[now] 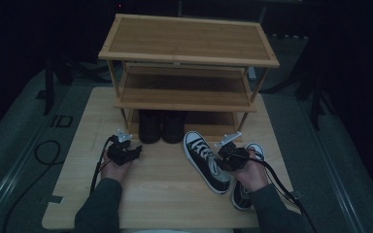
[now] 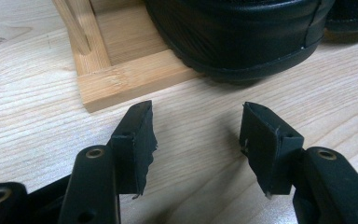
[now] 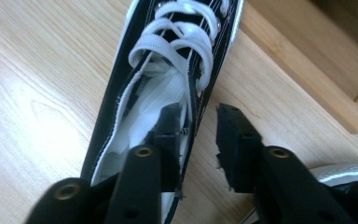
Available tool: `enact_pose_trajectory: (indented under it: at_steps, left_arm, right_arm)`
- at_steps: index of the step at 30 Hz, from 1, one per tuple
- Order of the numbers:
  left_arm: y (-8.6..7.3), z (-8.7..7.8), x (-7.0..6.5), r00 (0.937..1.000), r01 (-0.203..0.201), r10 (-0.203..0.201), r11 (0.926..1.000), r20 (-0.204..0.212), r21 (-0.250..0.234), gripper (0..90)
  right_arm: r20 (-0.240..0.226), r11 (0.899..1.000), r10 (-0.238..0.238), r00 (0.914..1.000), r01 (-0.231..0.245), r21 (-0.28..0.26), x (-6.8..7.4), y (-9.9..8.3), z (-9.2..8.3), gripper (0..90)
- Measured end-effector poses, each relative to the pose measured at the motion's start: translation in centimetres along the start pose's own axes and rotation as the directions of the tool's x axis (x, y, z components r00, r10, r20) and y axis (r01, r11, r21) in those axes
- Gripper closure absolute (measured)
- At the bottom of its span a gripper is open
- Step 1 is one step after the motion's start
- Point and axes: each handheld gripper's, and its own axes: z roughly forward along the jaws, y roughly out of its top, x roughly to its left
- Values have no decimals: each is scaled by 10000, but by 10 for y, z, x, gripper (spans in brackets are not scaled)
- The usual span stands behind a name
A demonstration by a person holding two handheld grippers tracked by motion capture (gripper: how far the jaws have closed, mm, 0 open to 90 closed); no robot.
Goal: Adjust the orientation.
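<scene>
- Dark room around a light wooden tabletop [image 1: 77,194].
- Bamboo shoe rack [image 1: 189,41] at the back, black shoes [image 1: 161,127] on its bottom tier.
- Black-and-white sneaker [image 1: 205,161] lies in front of the rack; its mate [image 1: 245,191] sits under the right hand.
- Right hand-held gripper [image 3: 200,128] straddles the sneaker's collar, one jaw inside, one outside, small gap left.
- Left hand-held gripper [image 2: 196,135] is partly open, holding nothing, near the black shoes.

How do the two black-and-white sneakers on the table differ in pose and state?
The left sneaker lies in full sight, toe toward the shoe rack; the right sneaker is largely hidden under the right hand. The right claw straddles the left sneaker's collar wall; nothing grips the right sneaker. Both are black canvas with white toe caps.
</scene>
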Motion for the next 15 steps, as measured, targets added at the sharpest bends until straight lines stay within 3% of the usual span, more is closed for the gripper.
enact_pose_trajectory:
  at_steps: [3, 7, 9, 15]
  left_arm:
    - [0, 0, 0, 10000, 6, -6, 10000, 4, -3, 451]
    - [0, 0, 0, 10000, 9, -9, 10000, 4, -7, 451]
    - [0, 0, 0, 10000, 10, -10, 10000, 4, -6, 451]
    - [0, 0, 0, 10000, 7, -7, 10000, 3, -7, 451]
  right_arm:
    - [-113, 9996, -4, 9999, 7, 296, -1, 4, 7, 819]
    - [-105, 9991, 26, 9999, -22, 435, -1, 6, 10, 813]
    - [-90, 9966, 130, 9999, -122, 814, -2, 9, 20, 816]
    - [-212, 9924, 686, 9974, -660, 1036, -4, 13, 31, 862]
